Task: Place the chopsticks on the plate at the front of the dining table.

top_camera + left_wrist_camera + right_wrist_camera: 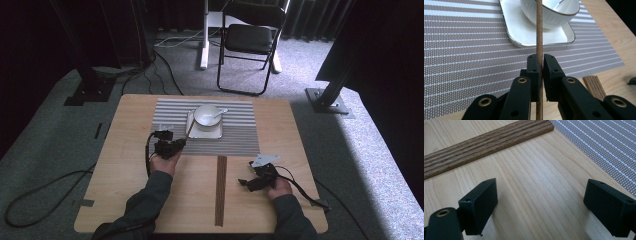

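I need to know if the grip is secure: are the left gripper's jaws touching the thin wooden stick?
Touching. The left gripper view shows the left gripper shut on the wooden stick, both pads pressed against its sides.

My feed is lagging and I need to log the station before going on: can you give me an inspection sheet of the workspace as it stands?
Surface: wooden table with a striped placemat on its far half.
Job's things: thin wooden stick clamped in the left gripper, pointing toward the white bowl on the white tray; a spoon rests in the bowl.
Clutter: bundle of wooden sticks lying on the table near the placemat's edge.
Grippers: left shut on the stick; right gripper open above bare table, nothing between its jaws.
Cables: one cable trails from the right gripper, more on the floor.
Surroundings: grey carpet, folding chair, dark curtains.
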The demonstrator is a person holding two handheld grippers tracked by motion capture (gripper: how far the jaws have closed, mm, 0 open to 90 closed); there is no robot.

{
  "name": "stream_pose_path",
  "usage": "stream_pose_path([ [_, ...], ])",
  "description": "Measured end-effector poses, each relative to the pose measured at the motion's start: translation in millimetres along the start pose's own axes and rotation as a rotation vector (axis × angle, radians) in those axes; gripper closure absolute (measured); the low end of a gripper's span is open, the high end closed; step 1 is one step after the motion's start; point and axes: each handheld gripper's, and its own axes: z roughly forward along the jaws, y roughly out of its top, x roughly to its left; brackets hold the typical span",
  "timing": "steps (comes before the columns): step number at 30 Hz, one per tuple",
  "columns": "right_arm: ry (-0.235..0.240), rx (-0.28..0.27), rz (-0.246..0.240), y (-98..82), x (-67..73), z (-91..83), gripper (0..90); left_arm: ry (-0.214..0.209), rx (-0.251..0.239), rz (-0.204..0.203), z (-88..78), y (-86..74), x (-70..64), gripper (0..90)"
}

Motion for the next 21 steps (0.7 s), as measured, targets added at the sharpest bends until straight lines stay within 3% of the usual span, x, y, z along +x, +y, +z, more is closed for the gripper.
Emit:
stream_pose_path([
  [21,0.000,0.001,-0.002,0.0,-0.1,-0.1,11.3,0.024,0.011,-0.046,13.5,9.1,9.5,84.4],
])
